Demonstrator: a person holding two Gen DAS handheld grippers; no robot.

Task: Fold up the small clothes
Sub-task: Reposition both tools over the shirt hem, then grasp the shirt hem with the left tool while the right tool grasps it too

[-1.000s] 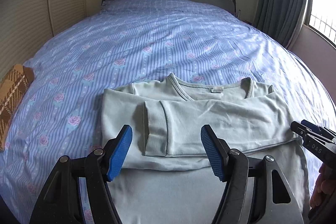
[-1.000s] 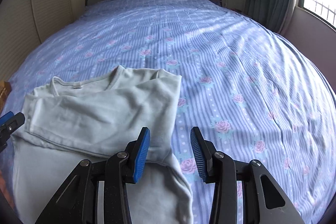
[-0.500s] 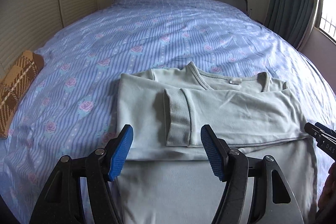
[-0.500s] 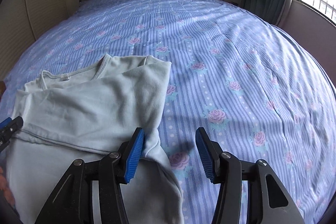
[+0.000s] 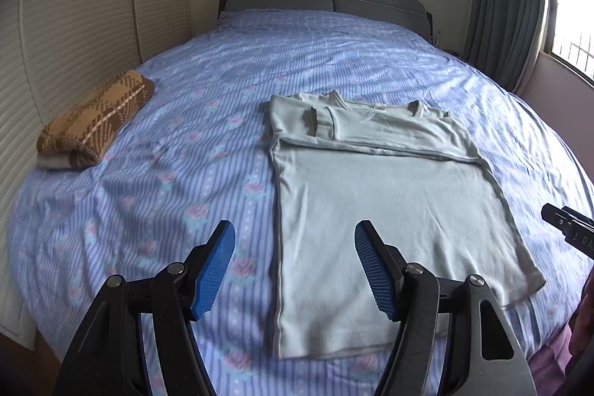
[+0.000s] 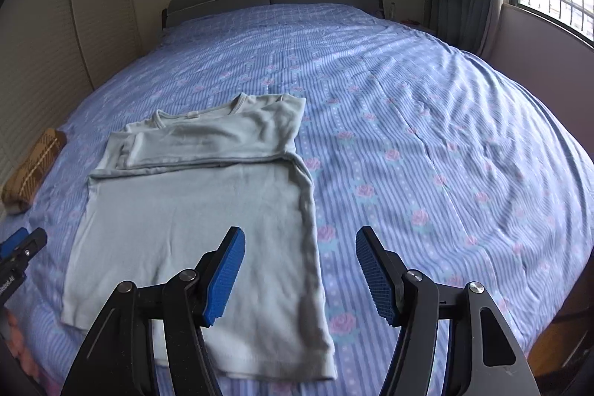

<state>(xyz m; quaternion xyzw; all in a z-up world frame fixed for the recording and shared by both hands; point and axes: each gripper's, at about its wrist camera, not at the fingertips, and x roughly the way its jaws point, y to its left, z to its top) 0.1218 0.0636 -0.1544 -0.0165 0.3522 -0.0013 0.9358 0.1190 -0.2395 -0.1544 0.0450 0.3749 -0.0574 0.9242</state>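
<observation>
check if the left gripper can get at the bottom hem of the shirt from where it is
Probably yes. The left gripper is open and empty, the shirt lies flat on the bed, and its near left corner sits uncovered just below the fingers.

Both claws are looking alike: the left claw (image 5: 295, 266) is showing matte black angular arms, each carrying round silver screw heads, and ending in ribbed blue pads (image 5: 215, 271). The right claw (image 6: 300, 271) is wearing the same black frame, silver screws and blue ridged pads (image 6: 375, 279). White lettering is showing on a black claw body at the frame edge. Pink fabric (image 5: 549, 355) is showing at the person's side.
</observation>
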